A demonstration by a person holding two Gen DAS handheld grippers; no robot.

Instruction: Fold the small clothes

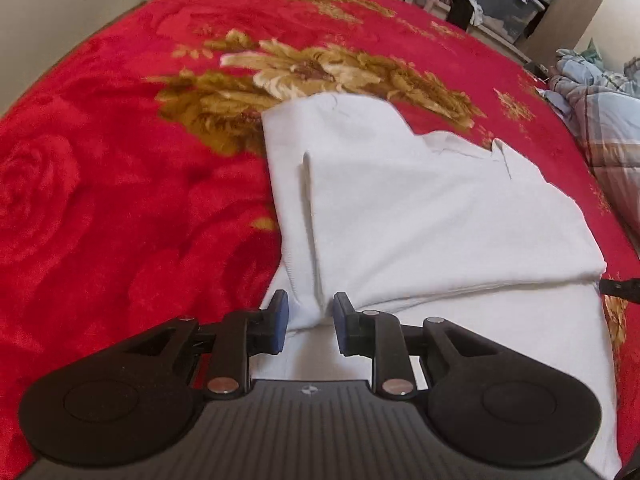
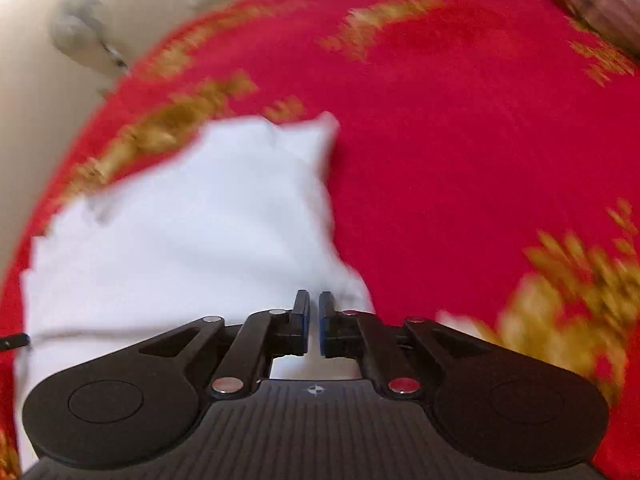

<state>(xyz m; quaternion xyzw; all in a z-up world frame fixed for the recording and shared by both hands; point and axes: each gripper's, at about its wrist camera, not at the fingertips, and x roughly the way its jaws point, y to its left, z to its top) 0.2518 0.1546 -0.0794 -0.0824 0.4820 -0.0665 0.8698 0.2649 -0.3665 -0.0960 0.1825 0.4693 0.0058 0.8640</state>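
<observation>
the small white knit shirt with a collar [image 1: 400, 208] lies on the plush red blanket with gold flower patterns [image 1: 120, 200], partly folded: one side panel is turned over the body, its crease running from about six o'clock up toward eleven in the left wrist view, and the collar shows near one o'clock of the cloth. the lower part of the shirt spreads out flat toward five o'clock.

the left gripper [image 1: 311, 320] sits at the near end of that crease, its blue pads [image 1: 282, 316] set on either side of a raised ridge of white fabric. the ridge fills the gap, so it looks like a clenched pinch on the fold, though the contact itself is hard to confirm from this angle.

the right gripper [image 2: 314, 312] is over the shirt's edge at its six o'clock, the jaws standing only a narrow slit apart with nothing visibly caught between them; that view is smeared by motion, so i read it as let go rather than gripping.

the step in hand seems to be the side fold, one side done and pinned by the left. the next move likely calls for the right gripper to take the free edge at the shirt's three o'clock side and bring it across toward nine o'clock, while the left keeps the crease from slipping.

beyond the blanket, a pale checked quilt [image 1: 600, 92] lies at two o'clock.
</observation>
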